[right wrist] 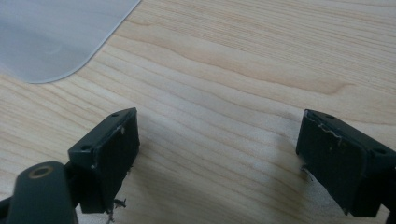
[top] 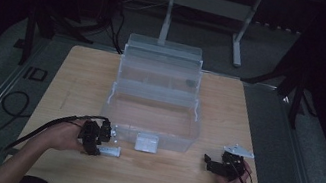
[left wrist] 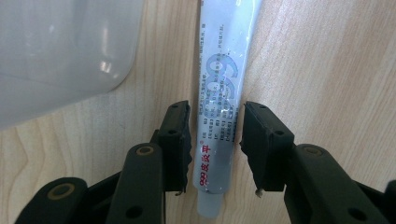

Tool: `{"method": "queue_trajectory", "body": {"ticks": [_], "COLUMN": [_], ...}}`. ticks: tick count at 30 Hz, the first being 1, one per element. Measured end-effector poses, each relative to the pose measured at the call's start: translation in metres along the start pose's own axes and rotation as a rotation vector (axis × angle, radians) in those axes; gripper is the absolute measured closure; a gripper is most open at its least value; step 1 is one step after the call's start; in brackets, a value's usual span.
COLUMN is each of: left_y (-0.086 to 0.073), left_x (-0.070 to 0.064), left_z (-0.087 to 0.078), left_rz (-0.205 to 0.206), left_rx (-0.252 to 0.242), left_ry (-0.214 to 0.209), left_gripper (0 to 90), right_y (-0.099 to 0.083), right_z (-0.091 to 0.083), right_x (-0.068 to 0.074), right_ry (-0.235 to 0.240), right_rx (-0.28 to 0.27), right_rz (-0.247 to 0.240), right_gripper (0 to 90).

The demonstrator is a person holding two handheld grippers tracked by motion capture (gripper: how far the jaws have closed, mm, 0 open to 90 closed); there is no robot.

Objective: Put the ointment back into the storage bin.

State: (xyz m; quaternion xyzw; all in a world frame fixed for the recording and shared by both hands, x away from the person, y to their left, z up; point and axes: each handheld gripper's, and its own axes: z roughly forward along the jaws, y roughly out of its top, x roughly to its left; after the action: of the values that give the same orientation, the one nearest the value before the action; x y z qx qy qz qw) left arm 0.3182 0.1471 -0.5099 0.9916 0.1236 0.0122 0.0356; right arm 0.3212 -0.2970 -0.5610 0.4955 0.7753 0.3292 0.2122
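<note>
White tube (left wrist: 218, 100) between left gripper (left wrist: 215, 140) jaws; right gripper (right wrist: 217, 154) agape.

I'm seeing readable print on one item only: the white tube (left wrist: 218, 100) lying on the table between the left gripper's (left wrist: 215, 144) jaws. I'm reading a big pale-blue "999" along its body, and a red "999" followed by red Chinese characters near the cap end. I'm also getting blocks of small dark Chinese print beside that, too fine to make out.
</note>
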Motion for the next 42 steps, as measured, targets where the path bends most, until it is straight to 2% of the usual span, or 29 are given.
{"method": "queue_trajectory", "body": {"ticks": [14,19,26,30,35,42], "left_y": [0.004,0.005,0.005,0.004,0.002,-0.002], "left_x": [0.002,0.000,0.000,0.000,-0.001,-0.004], "left_z": [0.006,0.008,0.009,0.007,0.006,-0.002], "left_rz": [0.007,0.013,0.014,0.014,0.016,0.013], "left_rx": [0.008,0.021,0.026,0.013,0.021,-0.003], "left_ry": [-0.016,-0.001,-0.003,-0.003,0.004,0.015], "left_gripper": [66.0,67.6,68.9,69.9,70.4,70.5], "right_y": [0.000,0.000,0.000,0.000,0.000,0.000], "right_z": [0.000,0.000,0.000,0.000,0.000,0.000], "right_x": [0.000,0.000,0.000,0.000,0.000,0.000], "right_ry": [0.001,0.002,0.002,0.002,0.002,0.002], "right_rx": [0.000,0.000,0.000,0.000,0.000,0.000], "right_rz": [-0.002,-0.002,-0.003,-0.003,-0.003,-0.002], "right_gripper": [13.0,13.0,13.0,13.0,13.0,13.0]}}
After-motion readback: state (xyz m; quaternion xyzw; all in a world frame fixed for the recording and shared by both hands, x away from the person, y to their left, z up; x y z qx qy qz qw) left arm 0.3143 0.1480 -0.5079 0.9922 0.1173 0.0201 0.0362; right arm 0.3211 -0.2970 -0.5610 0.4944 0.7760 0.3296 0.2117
